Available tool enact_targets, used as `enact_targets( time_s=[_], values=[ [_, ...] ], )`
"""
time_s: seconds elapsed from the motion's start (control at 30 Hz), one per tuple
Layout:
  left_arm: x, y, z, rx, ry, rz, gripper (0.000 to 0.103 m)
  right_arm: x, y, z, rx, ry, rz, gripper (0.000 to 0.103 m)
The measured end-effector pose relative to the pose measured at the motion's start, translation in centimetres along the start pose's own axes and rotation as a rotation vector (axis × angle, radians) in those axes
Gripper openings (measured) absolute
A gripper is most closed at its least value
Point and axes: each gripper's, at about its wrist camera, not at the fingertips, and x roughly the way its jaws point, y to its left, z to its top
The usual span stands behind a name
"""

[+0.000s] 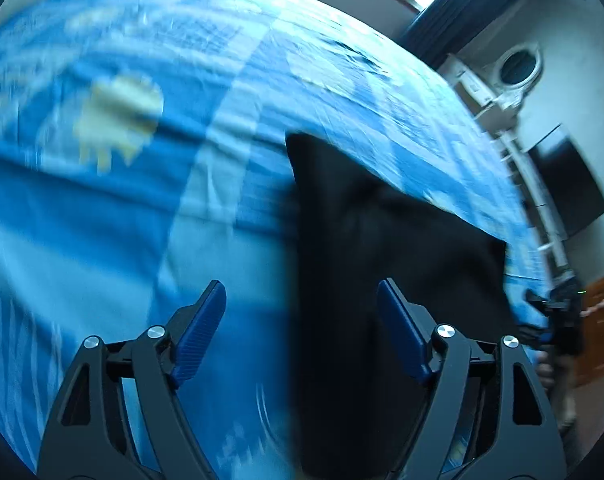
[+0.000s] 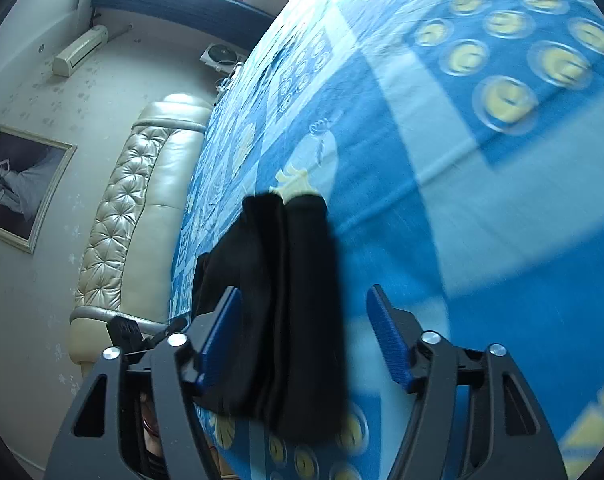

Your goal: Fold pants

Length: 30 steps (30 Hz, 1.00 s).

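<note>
Black pants (image 2: 290,300), bed sheet (image 2: 481,220) in blue and pale-blue patches with yellow round motifs, cream tufted headboard (image 2: 142,200), blue gripper pads (image 1: 200,340)

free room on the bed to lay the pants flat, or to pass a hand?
Bare blue bedspread lies open to the right of the black pants in the right wrist view, and to their left in the left wrist view. Crowded only at the near edge, where the pants lie under both open grippers with the headboard beyond.
</note>
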Motion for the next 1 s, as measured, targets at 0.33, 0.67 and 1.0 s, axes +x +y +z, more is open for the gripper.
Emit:
enact_targets(
  time_s=[0.33, 0.67, 1.0],
  values=[
    [-0.3, 0.0, -6.1, -0.093, 0.022, -0.098, 0.088, 1.3, 0.6, -4.3, 0.009, 0.055, 0.016, 0.070],
    [1.8, -2.1, -6.0, -0.128, 0.049, -0.114, 0.052, 3.8, 1.7, -4.5, -0.009, 0.048, -0.023, 0.044],
    [-0.6, -3.4, -6.3, -0.094, 0.044, -0.076, 0.036, 1.4, 2.5, -5.6, -0.006, 0.042, 0.033, 0.035]
  ],
)
